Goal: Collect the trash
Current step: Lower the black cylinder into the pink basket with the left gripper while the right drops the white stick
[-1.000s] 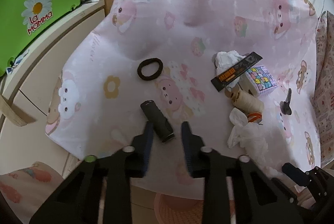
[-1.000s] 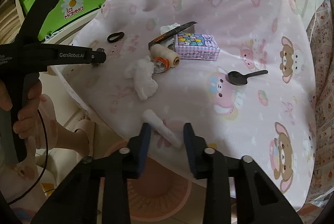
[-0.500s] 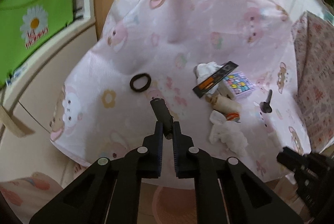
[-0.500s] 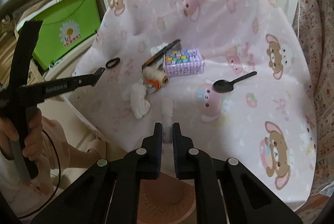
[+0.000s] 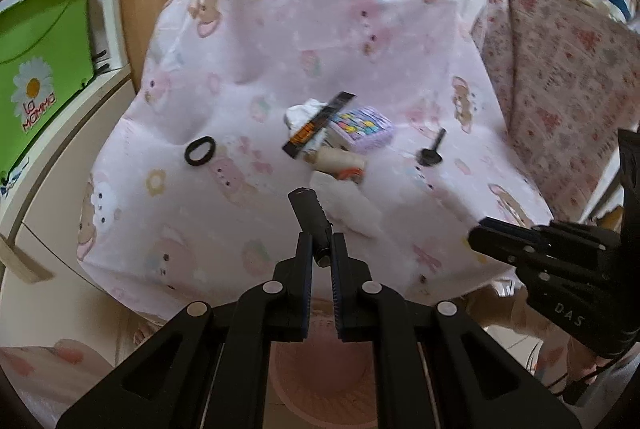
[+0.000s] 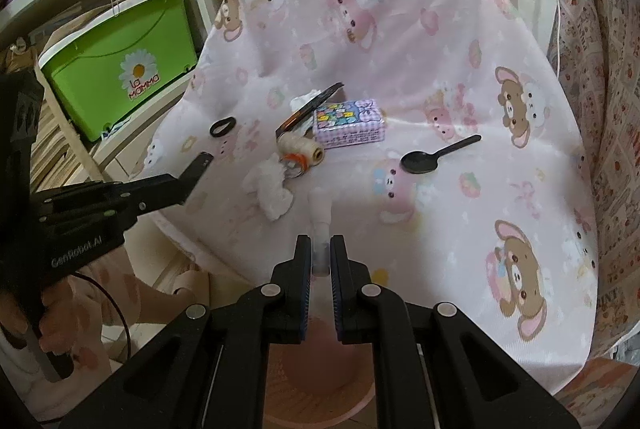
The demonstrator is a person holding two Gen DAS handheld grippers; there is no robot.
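My left gripper (image 5: 321, 253) is shut on a black tube (image 5: 310, 215), lifted off the pink bear-print cloth (image 5: 280, 49). My right gripper (image 6: 320, 255) is shut on a white tube (image 6: 320, 207), also raised above the cloth (image 6: 460, 41). On the cloth lie a crumpled white tissue (image 6: 270, 189), a thread spool (image 6: 300, 149), a black wrapper (image 6: 308, 105), a patterned tissue pack (image 6: 350, 123), a black spoon (image 6: 432, 157) and a black hair tie (image 6: 222, 127). A pink basket (image 6: 320, 369) sits on the floor below both grippers.
A green storage box (image 6: 120, 57) stands on white shelving at the left. A flower-print fabric (image 5: 568, 69) hangs at the right. A person's hand (image 6: 52, 325) holds the left gripper's handle. The cloth's front edge drops off just ahead of the grippers.
Both grippers closed on their tubes and lifted them off the cloth. The left one moved right and up with the black tube; the right one rose a little with the white tube.
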